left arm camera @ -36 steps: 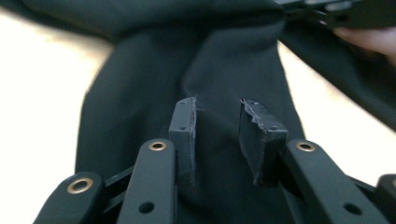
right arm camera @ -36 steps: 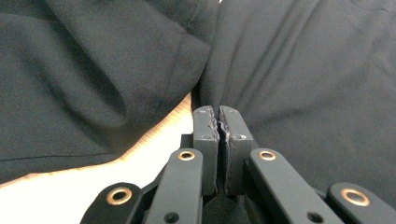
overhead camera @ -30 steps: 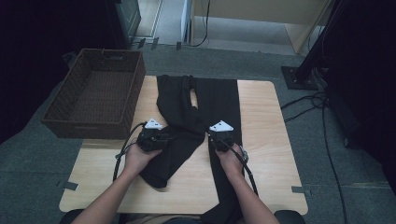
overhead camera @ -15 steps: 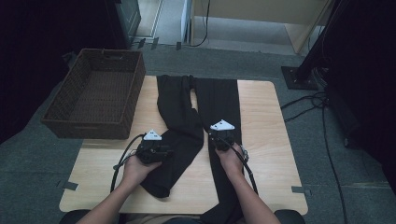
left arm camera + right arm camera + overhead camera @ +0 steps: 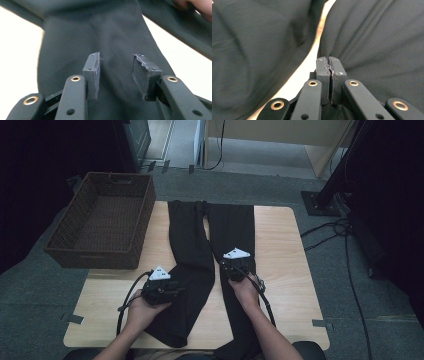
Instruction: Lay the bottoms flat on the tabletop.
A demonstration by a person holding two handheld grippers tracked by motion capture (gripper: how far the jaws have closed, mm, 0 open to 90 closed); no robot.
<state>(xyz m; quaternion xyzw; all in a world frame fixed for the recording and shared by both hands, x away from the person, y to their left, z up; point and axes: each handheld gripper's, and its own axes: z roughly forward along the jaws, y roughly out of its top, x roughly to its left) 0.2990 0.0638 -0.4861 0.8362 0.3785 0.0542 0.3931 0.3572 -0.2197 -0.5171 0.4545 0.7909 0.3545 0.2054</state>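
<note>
A pair of black trousers (image 5: 192, 245) lies lengthwise on the wooden table (image 5: 280, 250), waist at the far edge, the legs spreading toward me. My left gripper (image 5: 175, 292) hovers over the lower part of the left leg, and its jaws stand open over the dark cloth (image 5: 105, 32) with nothing between the pads (image 5: 93, 72). My right gripper (image 5: 231, 265) sits at the inner edge of the right leg (image 5: 374, 37). Its jaws are pressed together (image 5: 328, 60), tips at the cloth's edge, with a strip of bare table beside them.
A brown wicker basket (image 5: 102, 220) stands empty off the table's left far corner. Black cables (image 5: 345, 250) run over the grey carpet to the right, near a dark stand base (image 5: 320, 202). Bare wood shows along the table's right side and near left corner.
My left gripper has drawn back toward me and slightly left along the left trouser leg, and the leg's lower end has shifted with it. The right gripper has stayed put.
</note>
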